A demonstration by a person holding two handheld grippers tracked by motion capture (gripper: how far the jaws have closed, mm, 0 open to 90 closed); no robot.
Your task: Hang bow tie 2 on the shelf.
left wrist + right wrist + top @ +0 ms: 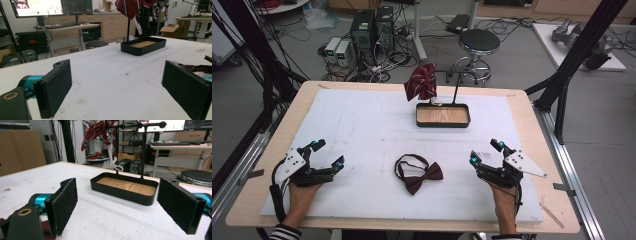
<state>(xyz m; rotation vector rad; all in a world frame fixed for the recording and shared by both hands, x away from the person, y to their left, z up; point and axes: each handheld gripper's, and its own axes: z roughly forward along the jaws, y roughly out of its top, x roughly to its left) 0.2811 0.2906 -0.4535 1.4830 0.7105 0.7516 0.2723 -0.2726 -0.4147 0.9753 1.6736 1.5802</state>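
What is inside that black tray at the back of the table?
The black tray shows a bare wooden floor and two thin black posts rising from it, with a striped red bow hanging above. The near wall hides a strip of the floor.

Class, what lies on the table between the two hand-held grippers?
A dark red bow tie lies between the left hand-held gripper and the right hand-held gripper, seen in the high view.

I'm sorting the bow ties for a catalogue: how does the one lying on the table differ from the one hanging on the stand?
The plain bow tie lies flat on the white mat, its dark strap looped beside it; the striped bow tie hangs from the stand's bar above the tray. The plain one is solid maroon; the striped one has pale stripes and a white strap. Both are dark red.
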